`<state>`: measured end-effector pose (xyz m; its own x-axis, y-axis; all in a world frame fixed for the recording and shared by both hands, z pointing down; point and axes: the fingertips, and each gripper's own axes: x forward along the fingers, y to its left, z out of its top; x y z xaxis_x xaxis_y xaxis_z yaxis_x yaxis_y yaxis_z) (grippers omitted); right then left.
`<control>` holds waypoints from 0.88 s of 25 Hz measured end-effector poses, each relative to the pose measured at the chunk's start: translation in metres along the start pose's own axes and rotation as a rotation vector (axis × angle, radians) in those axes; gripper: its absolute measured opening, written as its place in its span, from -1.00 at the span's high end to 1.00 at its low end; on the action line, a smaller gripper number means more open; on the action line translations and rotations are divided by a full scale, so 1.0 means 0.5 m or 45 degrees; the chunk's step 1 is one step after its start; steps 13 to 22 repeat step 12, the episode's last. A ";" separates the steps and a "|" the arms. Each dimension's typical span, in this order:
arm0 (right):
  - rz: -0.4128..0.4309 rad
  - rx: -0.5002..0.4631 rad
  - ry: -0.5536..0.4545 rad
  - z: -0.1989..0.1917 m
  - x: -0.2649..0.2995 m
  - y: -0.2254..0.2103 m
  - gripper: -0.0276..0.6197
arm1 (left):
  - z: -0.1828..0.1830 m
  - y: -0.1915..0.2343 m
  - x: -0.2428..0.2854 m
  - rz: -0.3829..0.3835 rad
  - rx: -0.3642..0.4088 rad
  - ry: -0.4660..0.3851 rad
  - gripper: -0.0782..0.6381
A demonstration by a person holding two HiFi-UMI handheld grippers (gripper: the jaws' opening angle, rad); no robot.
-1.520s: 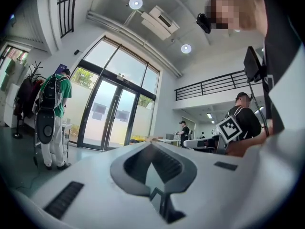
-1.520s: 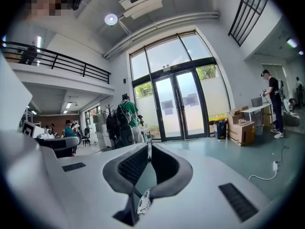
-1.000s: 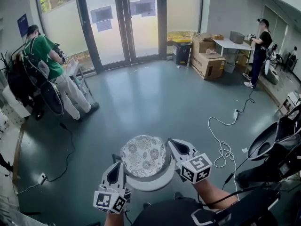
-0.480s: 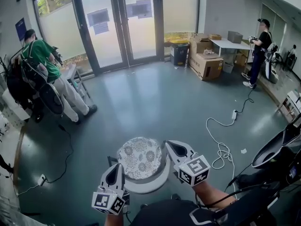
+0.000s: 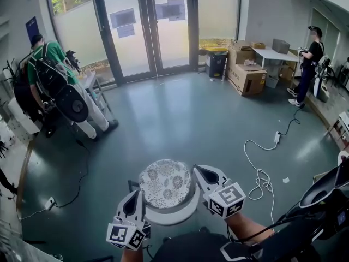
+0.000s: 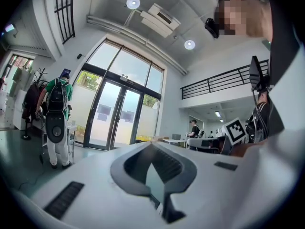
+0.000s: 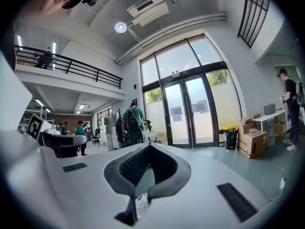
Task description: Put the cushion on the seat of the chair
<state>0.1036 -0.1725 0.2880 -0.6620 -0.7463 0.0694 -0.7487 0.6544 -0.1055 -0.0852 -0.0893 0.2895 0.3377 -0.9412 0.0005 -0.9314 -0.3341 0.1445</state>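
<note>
A round cushion (image 5: 166, 182) with a grey floral print lies flat on the white round seat (image 5: 170, 216) of the chair, low in the middle of the head view. My left gripper (image 5: 132, 194) sits at the cushion's lower left edge, jaws shut, nothing visibly between them. My right gripper (image 5: 198, 171) lies against the cushion's right edge, also shut. In the left gripper view the left gripper (image 6: 152, 145) points level across the room. In the right gripper view a scrap of the printed cushion (image 7: 140, 205) shows below the closed right gripper (image 7: 150, 147).
A person in green (image 5: 48, 72) with a backpack stands at the far left by a small table. Another person (image 5: 308, 64) stands far right near cardboard boxes (image 5: 248, 76). A white cable (image 5: 260, 171) loops on the floor to the right. Dark equipment (image 5: 327, 201) fills the lower right corner.
Both grippers and the cushion have kept their places. The person in green at the left has turned and bent further over the table.
</note>
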 end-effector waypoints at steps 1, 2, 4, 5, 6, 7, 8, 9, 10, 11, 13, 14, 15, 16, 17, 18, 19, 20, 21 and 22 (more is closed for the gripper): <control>0.003 -0.002 0.004 -0.002 0.002 0.002 0.89 | -0.001 0.003 -0.001 0.005 -0.003 0.003 0.76; 0.004 -0.004 0.011 -0.004 0.005 0.003 0.89 | -0.004 0.005 -0.001 0.005 -0.003 0.006 0.76; 0.002 -0.007 0.023 -0.010 0.009 0.004 0.89 | -0.011 0.007 0.002 -0.006 -0.003 0.015 0.76; 0.001 -0.006 0.025 -0.011 0.011 0.004 0.89 | -0.013 0.007 0.004 -0.012 -0.002 0.020 0.76; 0.001 -0.004 0.023 -0.011 0.012 0.004 0.89 | -0.014 0.008 0.005 -0.017 -0.002 0.023 0.76; 0.003 -0.001 0.019 -0.009 0.014 0.006 0.89 | -0.012 0.009 0.007 -0.018 -0.003 0.027 0.76; 0.006 0.001 0.014 -0.006 0.015 0.007 0.89 | -0.011 0.011 0.007 -0.018 -0.003 0.029 0.76; 0.009 0.002 0.010 -0.005 0.017 0.009 0.89 | -0.010 0.013 0.008 -0.019 -0.002 0.031 0.76; 0.011 0.002 0.006 -0.004 0.018 0.010 0.89 | -0.009 0.015 0.008 -0.019 -0.001 0.031 0.76; 0.013 0.001 0.003 -0.003 0.020 0.012 0.89 | -0.008 0.018 0.008 -0.018 0.000 0.032 0.76; 0.015 0.001 0.000 -0.002 0.022 0.012 0.89 | -0.008 0.021 0.009 -0.018 0.000 0.033 0.76; 0.015 0.001 0.000 -0.002 0.022 0.012 0.89 | -0.008 0.021 0.009 -0.018 0.000 0.033 0.76; 0.015 0.001 0.000 -0.002 0.022 0.012 0.89 | -0.008 0.021 0.009 -0.018 0.000 0.033 0.76; 0.015 0.001 0.000 -0.002 0.022 0.012 0.89 | -0.008 0.021 0.009 -0.018 0.000 0.033 0.76; 0.015 0.001 0.000 -0.002 0.022 0.012 0.89 | -0.008 0.021 0.009 -0.018 0.000 0.033 0.76; 0.015 0.001 0.000 -0.002 0.022 0.012 0.89 | -0.008 0.021 0.009 -0.018 0.000 0.033 0.76; 0.015 0.001 0.000 -0.002 0.022 0.012 0.89 | -0.008 0.021 0.009 -0.018 0.000 0.033 0.76; 0.015 0.001 0.000 -0.002 0.022 0.012 0.89 | -0.008 0.021 0.009 -0.018 0.000 0.033 0.76; 0.015 0.001 0.000 -0.002 0.022 0.012 0.89 | -0.008 0.021 0.009 -0.018 0.000 0.033 0.76; 0.015 0.001 0.000 -0.002 0.022 0.012 0.89 | -0.008 0.021 0.009 -0.018 0.000 0.033 0.76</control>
